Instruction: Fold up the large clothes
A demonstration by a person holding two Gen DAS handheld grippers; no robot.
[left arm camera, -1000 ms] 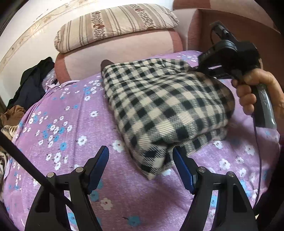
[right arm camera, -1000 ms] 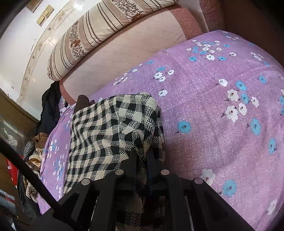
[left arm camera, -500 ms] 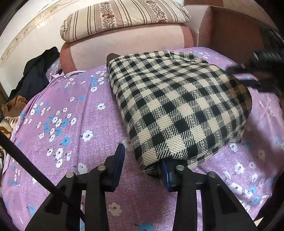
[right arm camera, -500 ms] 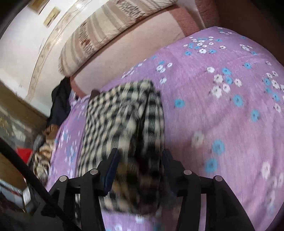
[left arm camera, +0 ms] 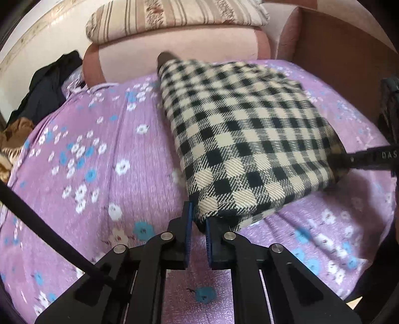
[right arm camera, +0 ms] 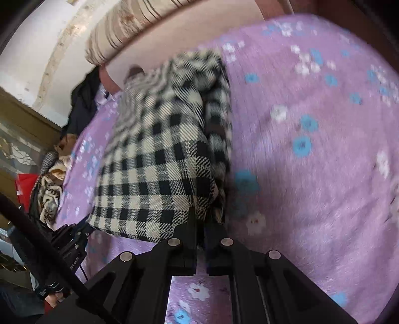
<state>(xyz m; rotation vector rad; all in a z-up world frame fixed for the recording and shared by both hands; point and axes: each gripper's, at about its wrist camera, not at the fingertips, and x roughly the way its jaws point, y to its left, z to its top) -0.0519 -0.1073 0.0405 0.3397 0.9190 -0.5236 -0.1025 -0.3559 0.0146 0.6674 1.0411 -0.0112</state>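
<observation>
Work on the bed (left arm camera: 104, 174), covered by a purple floral sheet; the checked garment (left arm camera: 249, 139), already folded into a thick pad, lies on it toward the headboard end, its near corners facing you. Treat the garment as soft, bulky woven cloth, probably moderately heavy; expect layers to sag, slide and splay if lifted by a single ply; take hold through all layers at the corners, as at present.

The left gripper (left arm camera: 198, 221) has just closed, its blue pads narrow and pinching the near left corner; the right gripper (right arm camera: 200, 224) has likewise just closed, jaws narrow on the near right corner, where loose side layers hang beside the fold.

Note the padded pink headboard (left arm camera: 174, 54) just behind the garment's far edge, with a striped pillow (left arm camera: 174, 17) on top; allow clearance there. A dark garment (left arm camera: 49, 84) and a heap of clothes (right arm camera: 49, 189) lie off the bed's left edge, well apart; a brown item (left arm camera: 165, 57) shows at the far corner, partly hidden.
</observation>
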